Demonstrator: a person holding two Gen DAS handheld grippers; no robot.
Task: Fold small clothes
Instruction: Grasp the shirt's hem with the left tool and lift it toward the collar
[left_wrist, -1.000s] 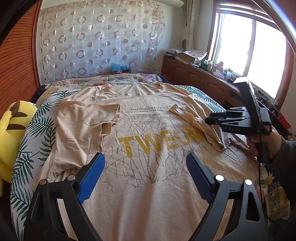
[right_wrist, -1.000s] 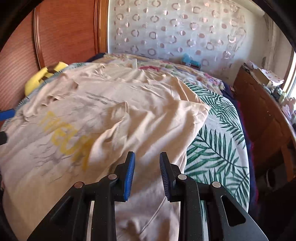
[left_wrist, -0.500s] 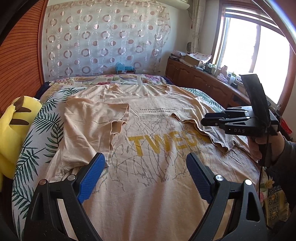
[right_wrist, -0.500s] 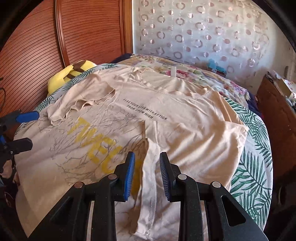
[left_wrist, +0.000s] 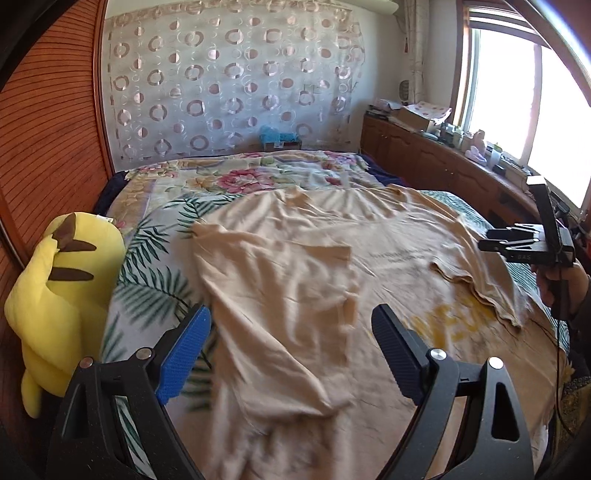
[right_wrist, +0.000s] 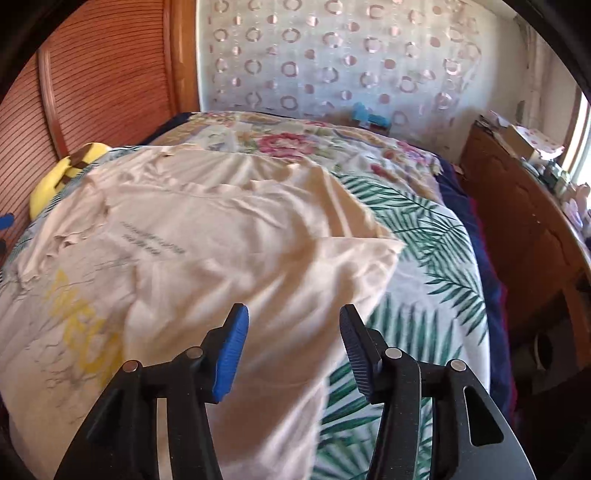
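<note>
A beige T-shirt (left_wrist: 295, 280) lies spread front-up on a bed (left_wrist: 147, 280) covered by a palm-leaf sheet; yellow lettering (right_wrist: 88, 332) and a small line of dark print (right_wrist: 151, 243) show on its chest; both sleeves are folded inward over the body, one (left_wrist: 480, 280) lying near the right gripper, the other (right_wrist: 258, 258) forming a broad flap in the right wrist view. The left gripper (left_wrist: 291, 343) hangs above the shirt's left side with its jaws spread wide and nothing between the pads. The right gripper (right_wrist: 293, 343) sits over the folded flap near the shirt's edge; its jaws have just been opening and now stand parted, with the cloth lying below them and not pinched. A hand (left_wrist: 557, 284) grasps the right gripper's handle. A yellow plush toy (left_wrist: 59, 295) rests at the bed's edge against a wooden slatted panel (left_wrist: 48, 147); a floral blanket (left_wrist: 240, 181) covers the far end of the bed.
</note>
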